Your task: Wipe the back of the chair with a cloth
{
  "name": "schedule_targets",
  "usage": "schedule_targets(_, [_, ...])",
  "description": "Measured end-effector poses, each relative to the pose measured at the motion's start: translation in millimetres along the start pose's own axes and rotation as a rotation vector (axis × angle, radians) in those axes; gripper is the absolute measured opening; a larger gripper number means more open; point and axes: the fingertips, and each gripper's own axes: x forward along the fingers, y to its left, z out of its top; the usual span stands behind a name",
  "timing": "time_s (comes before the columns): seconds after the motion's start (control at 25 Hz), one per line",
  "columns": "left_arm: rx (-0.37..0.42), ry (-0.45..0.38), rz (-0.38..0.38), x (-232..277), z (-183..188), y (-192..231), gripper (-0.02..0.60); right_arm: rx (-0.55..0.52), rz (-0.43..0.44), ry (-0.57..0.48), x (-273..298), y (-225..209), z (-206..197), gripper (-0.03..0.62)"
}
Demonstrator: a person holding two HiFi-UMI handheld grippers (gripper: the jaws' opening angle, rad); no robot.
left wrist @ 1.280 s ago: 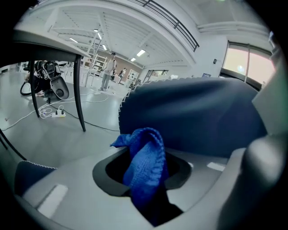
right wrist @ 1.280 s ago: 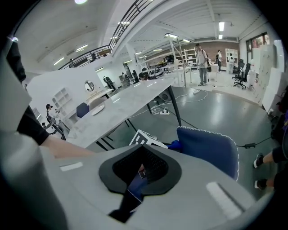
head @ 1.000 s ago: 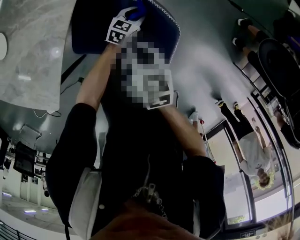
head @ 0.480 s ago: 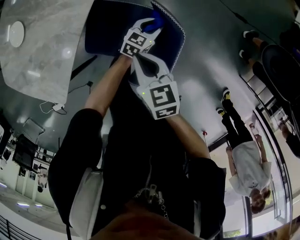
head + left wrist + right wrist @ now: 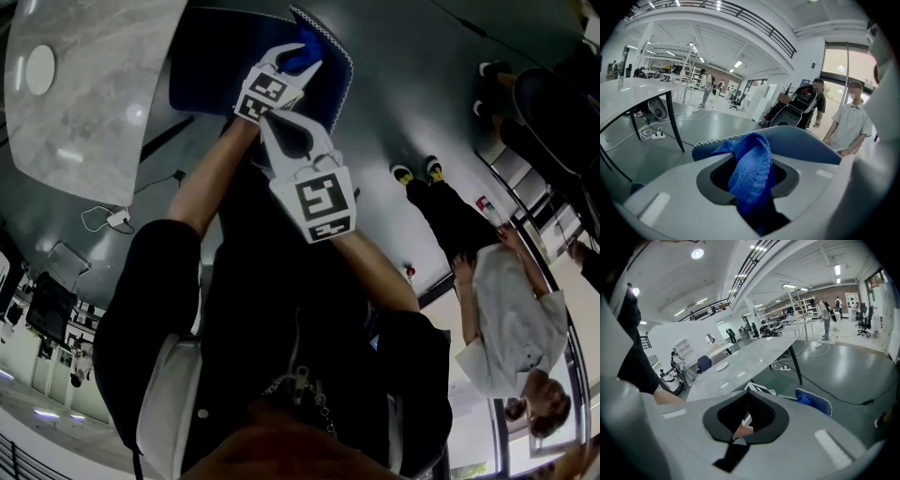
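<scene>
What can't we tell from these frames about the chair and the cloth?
- Seat and legs under the chair back: in the head view, the person's arms and body cover them; in the left gripper view, the left gripper blocks them.
- Whether the cloth presses on the chair back: in the left gripper view, the gripper body hides the contact.

The blue knitted cloth [image 5: 751, 164] looked soft, coarse-ribbed & matt; the navy upholstered chair back [image 5: 811, 145] was smooth matt fabric w/ white stitching at the edge. The grey marble-look tabletop [image 5: 84, 103] & grey floor [image 5: 717, 126] were polished, glossy.
</scene>
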Motion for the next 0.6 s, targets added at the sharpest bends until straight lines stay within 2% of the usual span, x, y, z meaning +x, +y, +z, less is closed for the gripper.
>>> schedule_targets(0.24, [0.022, -0.002, -0.038, -17, 7, -12, 0.133, -0.009, 0.003, -0.04, -16, 3, 10, 0.003])
schedule_targets(0.44, [0.047, 0.023, -0.013, -17, -7, 17, 0.135, -0.021, -0.021, -0.043, -14, -7, 4, 0.003])
schedule_targets(0.6, [0.038, 0.077, 0.03, -8, -41, 44, 0.135, -0.023, -0.088, 0.013, -8, -28, -21, 0.003])
